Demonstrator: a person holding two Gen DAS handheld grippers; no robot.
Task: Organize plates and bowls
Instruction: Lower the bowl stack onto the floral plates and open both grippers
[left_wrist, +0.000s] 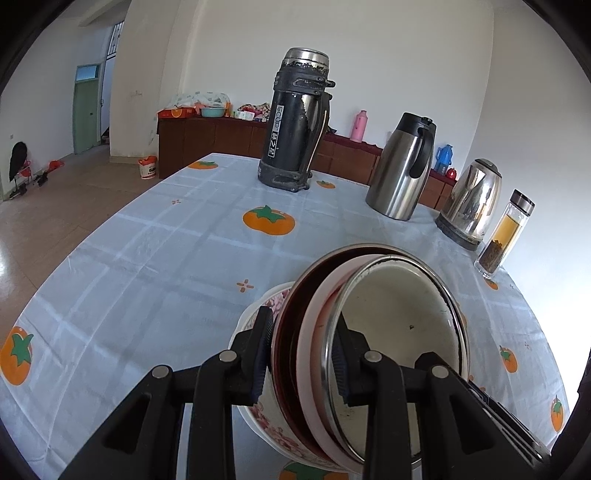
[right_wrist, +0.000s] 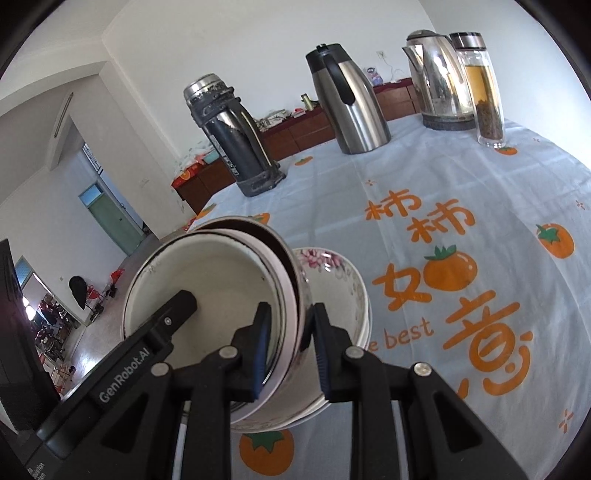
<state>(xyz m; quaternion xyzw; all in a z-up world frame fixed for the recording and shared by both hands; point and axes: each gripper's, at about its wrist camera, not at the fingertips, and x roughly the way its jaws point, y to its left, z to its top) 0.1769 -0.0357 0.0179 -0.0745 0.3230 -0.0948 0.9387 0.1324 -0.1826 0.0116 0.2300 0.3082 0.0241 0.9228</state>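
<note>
In the left wrist view, our left gripper (left_wrist: 301, 354) is clamped on the rims of the nested bowls (left_wrist: 391, 317). One finger sits outside the dark red wall, the other inside the white bowl. Below them, touching, is the flowered bowl (left_wrist: 258, 413) on the table (left_wrist: 147, 266). Far ahead stands a black flask (left_wrist: 295, 122).

In the right wrist view, our right gripper (right_wrist: 291, 347) is clamped on the nested bowls' other side. The flowered bowl (right_wrist: 343, 284) sits just right of our fingers. The left gripper (right_wrist: 177, 306) reaches inside the white bowl.
</note>
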